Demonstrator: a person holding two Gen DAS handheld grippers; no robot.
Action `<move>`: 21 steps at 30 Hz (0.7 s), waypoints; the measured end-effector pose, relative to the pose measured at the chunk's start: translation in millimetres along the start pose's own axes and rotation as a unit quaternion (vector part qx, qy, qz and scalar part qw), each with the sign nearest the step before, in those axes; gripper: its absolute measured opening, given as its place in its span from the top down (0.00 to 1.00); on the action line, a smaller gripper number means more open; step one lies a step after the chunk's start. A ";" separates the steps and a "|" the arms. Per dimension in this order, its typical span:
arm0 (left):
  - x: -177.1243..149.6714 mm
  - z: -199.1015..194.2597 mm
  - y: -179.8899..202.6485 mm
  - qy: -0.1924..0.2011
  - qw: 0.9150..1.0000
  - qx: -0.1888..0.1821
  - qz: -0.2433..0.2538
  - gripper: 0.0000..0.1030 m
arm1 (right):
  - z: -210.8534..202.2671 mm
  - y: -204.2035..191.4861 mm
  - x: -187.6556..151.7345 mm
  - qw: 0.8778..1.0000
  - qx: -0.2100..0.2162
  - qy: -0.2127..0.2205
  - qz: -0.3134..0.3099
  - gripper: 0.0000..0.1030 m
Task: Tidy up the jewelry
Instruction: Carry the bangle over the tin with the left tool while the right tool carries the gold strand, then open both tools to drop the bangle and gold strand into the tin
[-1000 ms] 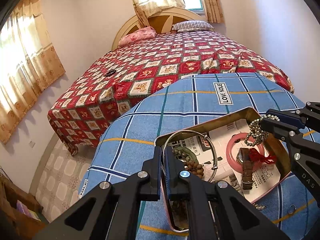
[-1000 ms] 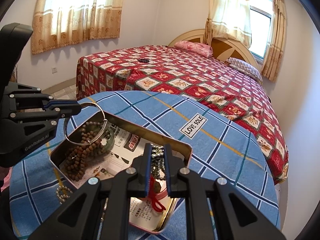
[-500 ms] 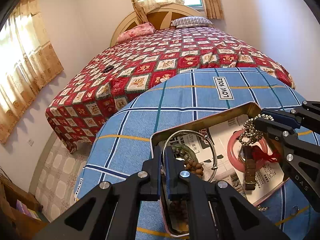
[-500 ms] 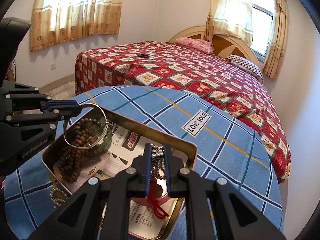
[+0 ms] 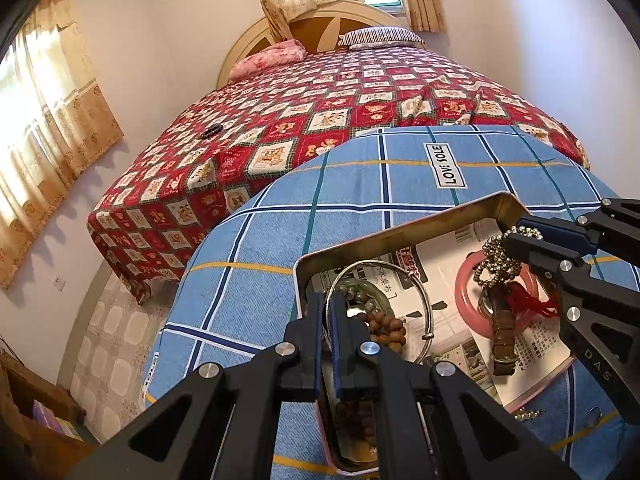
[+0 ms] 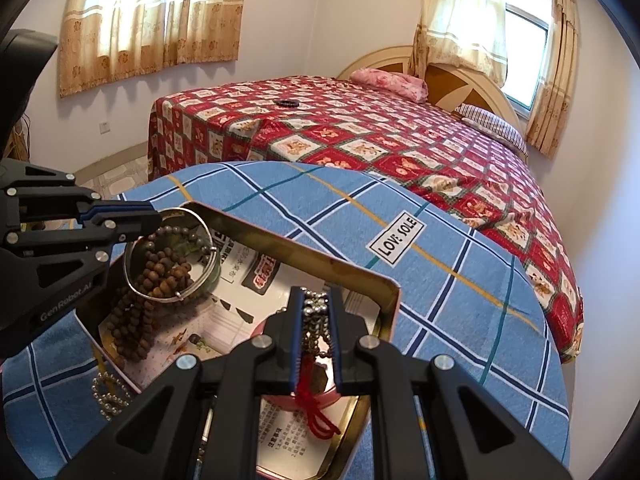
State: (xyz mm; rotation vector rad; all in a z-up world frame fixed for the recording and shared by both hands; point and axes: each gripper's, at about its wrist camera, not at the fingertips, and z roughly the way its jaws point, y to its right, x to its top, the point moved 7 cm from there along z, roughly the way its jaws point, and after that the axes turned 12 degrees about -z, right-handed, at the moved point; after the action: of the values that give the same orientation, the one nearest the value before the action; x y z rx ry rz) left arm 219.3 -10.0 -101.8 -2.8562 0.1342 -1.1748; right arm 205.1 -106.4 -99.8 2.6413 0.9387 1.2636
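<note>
- Left gripper [image 5: 329, 304] pinches the thin silver wire bangle [image 5: 416, 284]; right gripper [image 6: 316, 312] clamps the silver bead chain [image 5: 494, 258], both over the gold-rimmed tin box [image 6: 384, 292].
- Next, by my guess: lower and release each into the box.

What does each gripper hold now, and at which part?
The left gripper pinches the thin silver bangle by its rim. The right gripper clamps the silver bead chain near its top.
</note>
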 end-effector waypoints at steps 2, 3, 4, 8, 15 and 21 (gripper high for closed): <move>-1.5 0.7 -0.5 -0.002 1.000 0.000 0.000 0.97 | 0.9 -1.2 -1.5 1.000 0.000 -0.003 -0.002 0.87; -2.1 1.0 -0.5 -0.003 1.000 0.000 0.000 0.97 | 1.4 -1.4 -2.4 1.000 0.000 -0.004 -0.002 0.87; -2.4 1.4 -0.2 -0.003 1.000 0.000 0.000 0.97 | 2.0 -1.6 -2.7 1.000 0.000 -0.006 -0.002 0.87; -3.0 0.5 1.4 -0.005 1.000 -0.005 -0.001 0.93 | 4.1 -2.8 -5.2 1.000 0.000 -0.013 -0.003 0.86; 0.9 -19.3 -6.6 0.018 1.000 0.007 -0.021 0.39 | -7.5 -1.7 -7.7 1.000 -0.021 -0.006 -0.005 0.44; -11.2 -47.2 -22.5 0.040 0.998 0.015 -0.044 0.17 | -28.6 4.9 -20.2 1.000 -0.025 -0.009 0.012 0.41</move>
State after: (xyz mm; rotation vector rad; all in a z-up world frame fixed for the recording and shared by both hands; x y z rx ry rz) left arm 179.5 12.9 -74.4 -2.8168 -0.0052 -1.2950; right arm 177.1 -127.1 -93.2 2.6281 0.8650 1.2498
